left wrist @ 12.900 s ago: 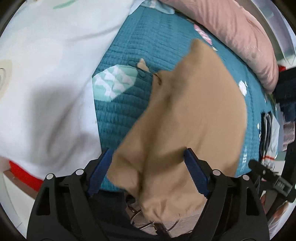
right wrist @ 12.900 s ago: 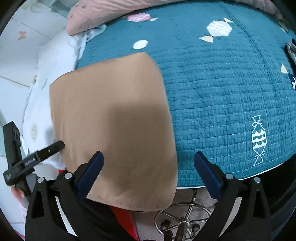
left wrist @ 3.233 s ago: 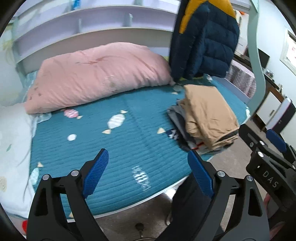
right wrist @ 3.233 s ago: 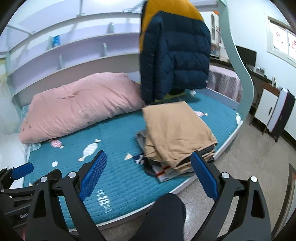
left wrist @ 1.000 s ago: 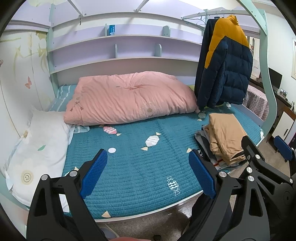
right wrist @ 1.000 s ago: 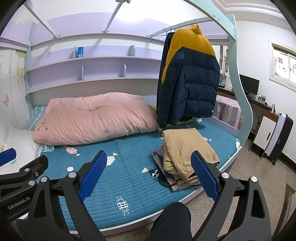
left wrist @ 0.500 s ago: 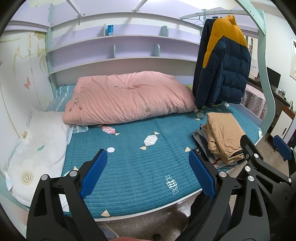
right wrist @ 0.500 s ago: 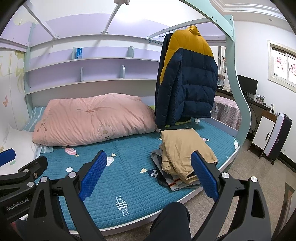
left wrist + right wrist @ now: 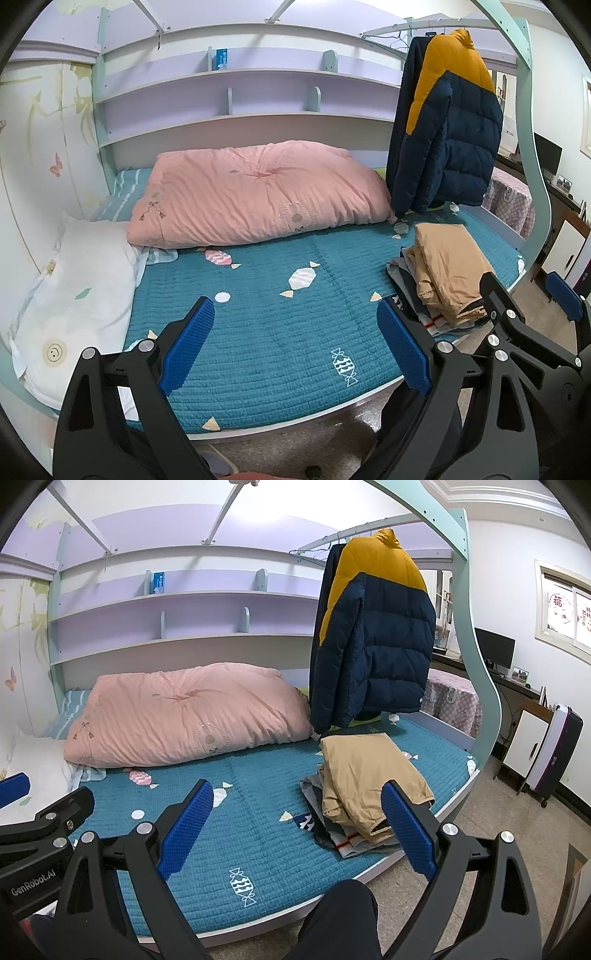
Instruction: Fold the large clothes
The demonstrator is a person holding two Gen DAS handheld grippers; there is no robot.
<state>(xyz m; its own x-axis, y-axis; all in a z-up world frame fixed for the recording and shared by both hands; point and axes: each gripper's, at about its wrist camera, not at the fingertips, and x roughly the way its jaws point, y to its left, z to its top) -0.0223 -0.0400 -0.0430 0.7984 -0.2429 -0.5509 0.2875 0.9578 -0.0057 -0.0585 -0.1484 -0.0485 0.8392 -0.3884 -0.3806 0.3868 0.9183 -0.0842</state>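
The folded tan garment (image 9: 369, 775) lay on top of a small pile of folded clothes (image 9: 332, 830) near the right-hand end of the teal quilted bed cover (image 9: 258, 830), close to the front edge of the mattress. Its long axis ran from the front edge of the bed back toward the hanging navy and yellow puffer jacket (image 9: 373, 642), with the layered, open edges of the fold facing the front. The garments under it showed only as thin grey and striped edges, so what they were could not be made out.

The left gripper (image 9: 291, 347) was held off the bed, its blue pads spread wide with nothing between them. The right gripper (image 9: 297, 829) hung likewise, fully parted and empty; its right finger (image 9: 408, 834) cut across the near corner of the tan garment in that view and hid it.

A pink duvet (image 9: 258, 195) was bunched along the back of the bed, and a white pillow (image 9: 74, 280) lay at the left end, partly cut off by the lens edge. A dark knee (image 9: 343, 919) rose at the bottom of the right view.
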